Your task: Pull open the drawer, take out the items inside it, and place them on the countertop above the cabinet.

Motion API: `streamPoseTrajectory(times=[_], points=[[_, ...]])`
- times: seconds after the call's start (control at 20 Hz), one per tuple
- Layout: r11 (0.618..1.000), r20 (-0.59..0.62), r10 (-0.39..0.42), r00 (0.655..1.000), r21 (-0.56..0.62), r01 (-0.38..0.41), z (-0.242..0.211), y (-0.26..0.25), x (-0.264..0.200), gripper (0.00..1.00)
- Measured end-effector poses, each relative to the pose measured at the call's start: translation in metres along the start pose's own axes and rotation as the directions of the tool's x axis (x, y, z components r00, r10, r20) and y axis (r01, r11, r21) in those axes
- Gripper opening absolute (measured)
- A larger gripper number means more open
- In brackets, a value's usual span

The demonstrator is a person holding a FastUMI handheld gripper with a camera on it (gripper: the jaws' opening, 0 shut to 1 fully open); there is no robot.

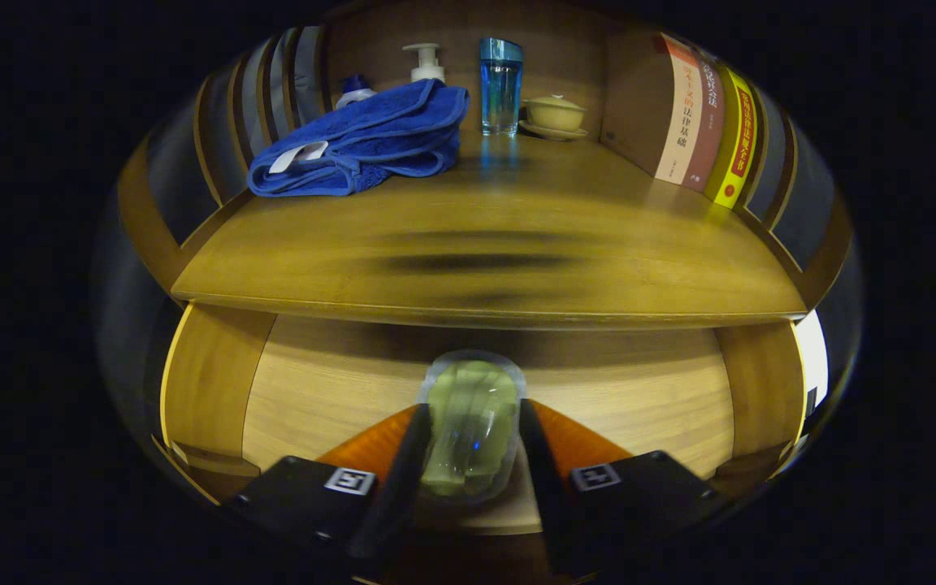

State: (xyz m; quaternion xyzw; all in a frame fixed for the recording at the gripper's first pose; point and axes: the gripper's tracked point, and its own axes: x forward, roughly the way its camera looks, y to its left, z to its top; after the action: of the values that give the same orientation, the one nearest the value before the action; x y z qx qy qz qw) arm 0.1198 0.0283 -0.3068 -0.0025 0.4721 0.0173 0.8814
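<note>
a: holding a clear pack (472,426) with pale green contents, jaws (468,455) clenched on it from both sides. pack sits over the open drawer (314,390), below the worktop's front edge.

b: worktop (500,268) state?

a: bare wood in the middle and front. blue towel (362,142) at back left, pump bottle (426,63) behind it. blue glass (500,85) and lidded cup (553,114) at the back, books (699,122) leaning at right.

b: step in hand?

a: by my read, the lift out and up. pack is not on the worktop yet.

b: how to do it well?

a: raise straight until the pack clears the lip, then go forward. aim for the bare middle, well apart from the glass and towel. pack looks soft, so keep the squeeze steady and set it flat before letting go.
</note>
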Motion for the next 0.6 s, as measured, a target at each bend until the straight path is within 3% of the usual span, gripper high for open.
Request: streamPoseTrajectory(times=[0.1, 0.2, 0.6], points=[[1.000, 0.010, -0.012, 1.000, 0.000, 0.012, 0.003, -0.001, -0.003, 0.32], [1.000, 0.013, -0.010, 1.000, -0.006, 0.010, 0.003, -0.001, -0.001, 0.25], [0.998, 0.091, 0.060, 0.994, -0.031, -0.058, 0.007, 0.004, -0.037, 0.21]])
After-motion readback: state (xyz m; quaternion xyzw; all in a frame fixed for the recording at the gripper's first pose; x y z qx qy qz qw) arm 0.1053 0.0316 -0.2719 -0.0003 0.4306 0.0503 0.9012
